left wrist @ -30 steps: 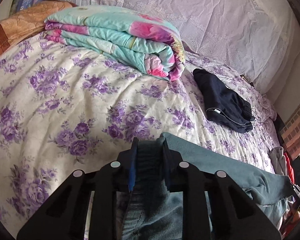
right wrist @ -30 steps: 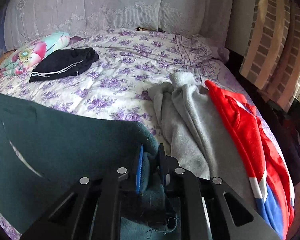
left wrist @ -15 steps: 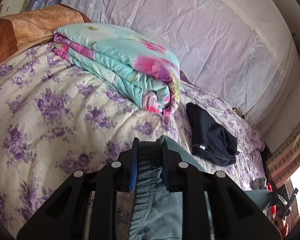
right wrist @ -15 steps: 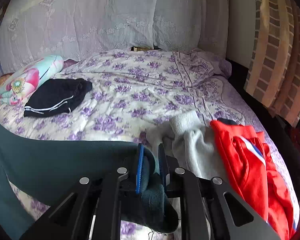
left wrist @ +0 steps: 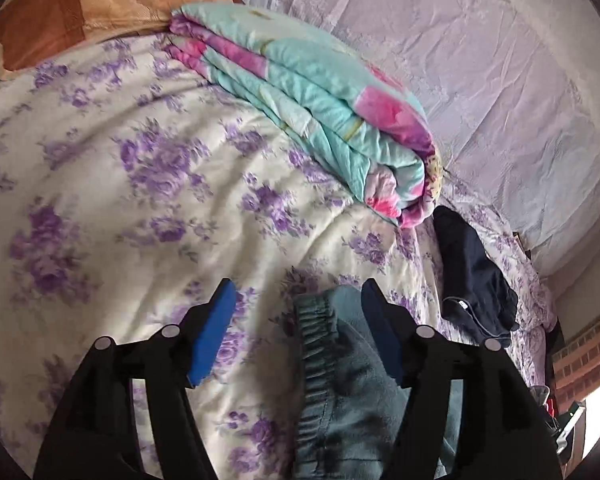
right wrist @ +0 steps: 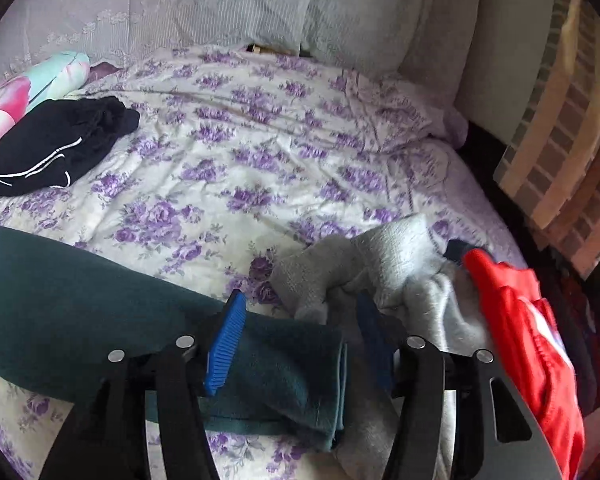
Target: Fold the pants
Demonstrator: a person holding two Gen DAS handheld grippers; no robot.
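Observation:
The dark teal pants (left wrist: 340, 384) lie on the purple-flowered bedspread (left wrist: 100, 200). In the left wrist view their gathered waistband sits between the fingers of my left gripper (left wrist: 298, 332), whose jaws are opening; the blue pads stand clear of the cloth. In the right wrist view the hem end of the teal pants (right wrist: 284, 376) lies flat between the fingers of my right gripper (right wrist: 302, 340), which is also opening, with its pads off the fabric. The leg stretches away to the left.
A folded turquoise and pink quilt (left wrist: 320, 108) and folded black pants (left wrist: 472, 276) lie further up the bed. Black pants (right wrist: 56, 148) show at left in the right view. A grey garment (right wrist: 380, 276) and a red one (right wrist: 520, 328) lie by the right gripper. Pillows line the headboard.
Both grippers were shut on the teal pants and have let go, their jaws now wide apart. Both moved across the bed, and the pants now rest flat on the bedspread.

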